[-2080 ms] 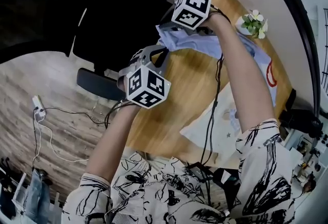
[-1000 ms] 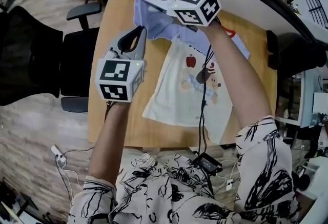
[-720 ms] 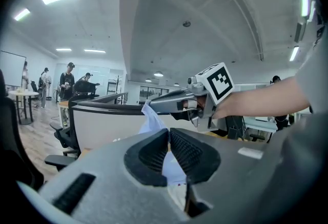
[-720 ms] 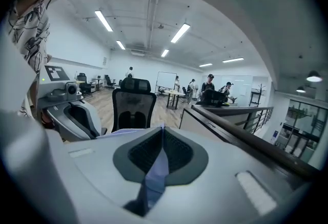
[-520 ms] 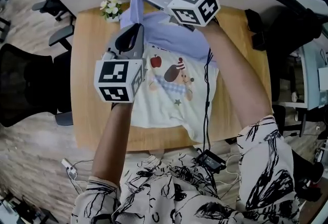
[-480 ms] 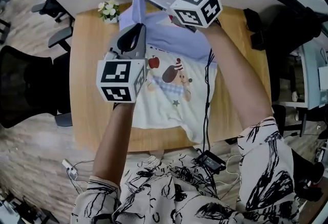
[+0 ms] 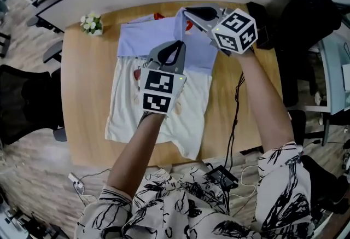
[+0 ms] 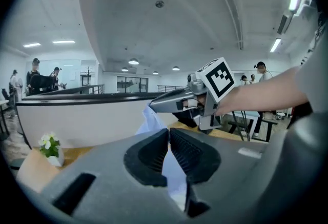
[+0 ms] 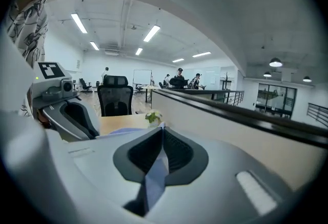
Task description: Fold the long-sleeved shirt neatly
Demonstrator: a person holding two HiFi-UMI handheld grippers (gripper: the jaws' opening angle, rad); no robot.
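the head view is looking steeply down on the whole table [image 7: 82, 95]. each gripper view is sitting close behind its own jaws, facing level; all are catching the flowers [image 7: 91, 23] at the far left corner.

At lower centre the right gripper [image 9: 162, 133] pinches a fold of the pale blue shirt [image 9: 152, 179] between closed jaws (cloth trails below them); a black office chair [image 9: 115, 96] stands centre left.
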